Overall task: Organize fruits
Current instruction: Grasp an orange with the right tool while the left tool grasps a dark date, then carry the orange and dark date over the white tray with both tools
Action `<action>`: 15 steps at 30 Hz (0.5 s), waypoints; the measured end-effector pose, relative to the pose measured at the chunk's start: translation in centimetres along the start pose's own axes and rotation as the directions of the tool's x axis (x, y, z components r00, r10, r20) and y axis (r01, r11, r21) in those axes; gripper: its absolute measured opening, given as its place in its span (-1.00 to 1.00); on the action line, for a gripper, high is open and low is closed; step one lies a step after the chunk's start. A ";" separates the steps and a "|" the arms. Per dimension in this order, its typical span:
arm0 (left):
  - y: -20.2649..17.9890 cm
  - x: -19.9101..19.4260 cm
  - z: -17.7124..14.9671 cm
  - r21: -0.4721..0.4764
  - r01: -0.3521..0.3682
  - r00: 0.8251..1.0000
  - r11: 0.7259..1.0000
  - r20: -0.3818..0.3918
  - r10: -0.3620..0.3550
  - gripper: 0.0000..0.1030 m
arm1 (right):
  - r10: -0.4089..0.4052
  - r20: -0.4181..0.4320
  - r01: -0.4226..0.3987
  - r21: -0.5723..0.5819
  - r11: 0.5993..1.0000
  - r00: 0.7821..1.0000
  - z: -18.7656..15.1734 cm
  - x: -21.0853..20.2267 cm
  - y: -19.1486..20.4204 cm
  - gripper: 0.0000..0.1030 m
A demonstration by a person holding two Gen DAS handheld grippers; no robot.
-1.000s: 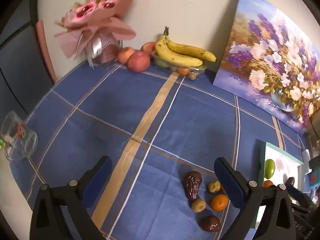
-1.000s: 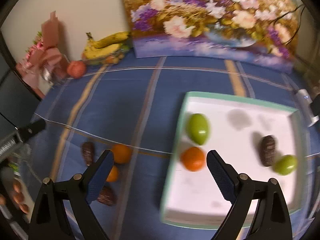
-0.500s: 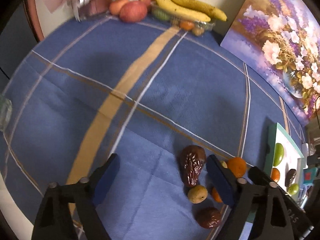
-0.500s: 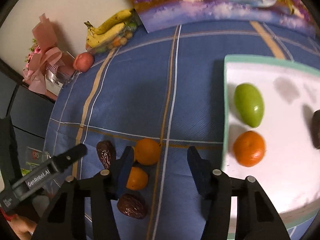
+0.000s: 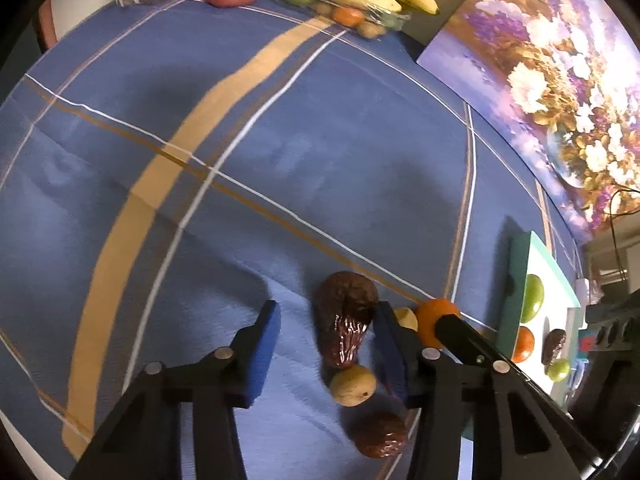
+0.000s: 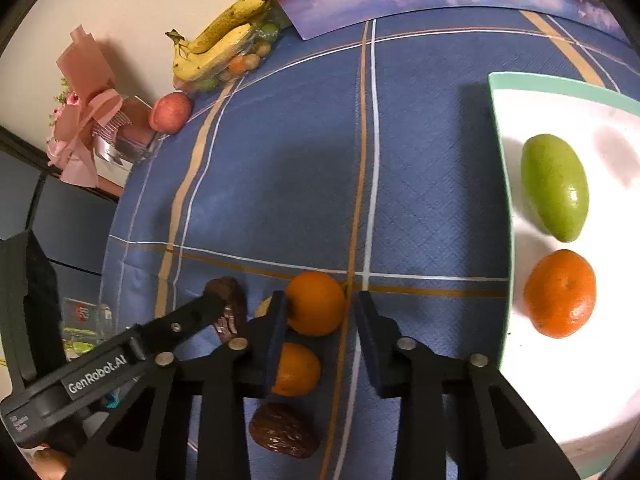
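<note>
A pile of loose fruit lies on the blue checked cloth. My left gripper points down at it and its jaws are closing. A large brown date and a small yellowish fruit sit between them, with a gap still showing on the left side. My right gripper is closing around an orange; its left pad is at the peel and a sliver of cloth shows by the right pad. A second orange and another date lie under it. The white tray holds fruit.
On the tray lie a green fruit and an orange. Bananas, an apple and a pink bouquet line the back wall beside a flower painting. The two grippers stand close together over the pile.
Both grippers have sunk and tilted down onto the fruit pile. Their jaws have narrowed from wide open, the left around the large date, the right around the orange.
</note>
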State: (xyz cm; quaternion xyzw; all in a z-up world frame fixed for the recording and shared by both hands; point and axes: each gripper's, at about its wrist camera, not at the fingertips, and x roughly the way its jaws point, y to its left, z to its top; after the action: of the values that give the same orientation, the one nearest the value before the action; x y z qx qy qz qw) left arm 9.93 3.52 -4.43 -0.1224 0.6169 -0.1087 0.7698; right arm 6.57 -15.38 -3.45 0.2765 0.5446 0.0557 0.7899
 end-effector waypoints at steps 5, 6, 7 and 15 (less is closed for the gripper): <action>-0.2 0.7 0.2 -0.016 0.057 0.998 0.998 -0.026 -0.057 -0.33 | 0.010 0.001 -0.010 0.000 1.000 1.000 -0.1 -0.2 0.0 -0.42; -0.3 0.9 0.3 -0.017 0.059 0.998 0.998 -0.031 -0.059 -0.36 | 0.012 0.002 -0.012 0.000 1.000 1.000 -0.1 -0.2 -0.1 -0.42; -0.4 1.1 0.3 -0.015 0.058 0.998 0.998 -0.030 -0.058 -0.36 | 0.013 0.003 -0.013 0.001 1.000 1.000 -0.1 -0.1 -0.1 -0.43; 1.1 -0.5 0.3 -0.060 0.060 0.998 0.996 0.016 -0.060 -0.41 | 0.001 0.016 -0.001 -0.005 1.000 1.000 -0.2 -0.6 -0.4 -0.44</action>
State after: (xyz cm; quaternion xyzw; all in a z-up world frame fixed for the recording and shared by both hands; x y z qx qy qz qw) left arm 10.17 4.74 -4.30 -0.1650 0.6106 -0.1121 0.7664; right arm 6.13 -15.87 -3.23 0.2753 0.5379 0.0550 0.7949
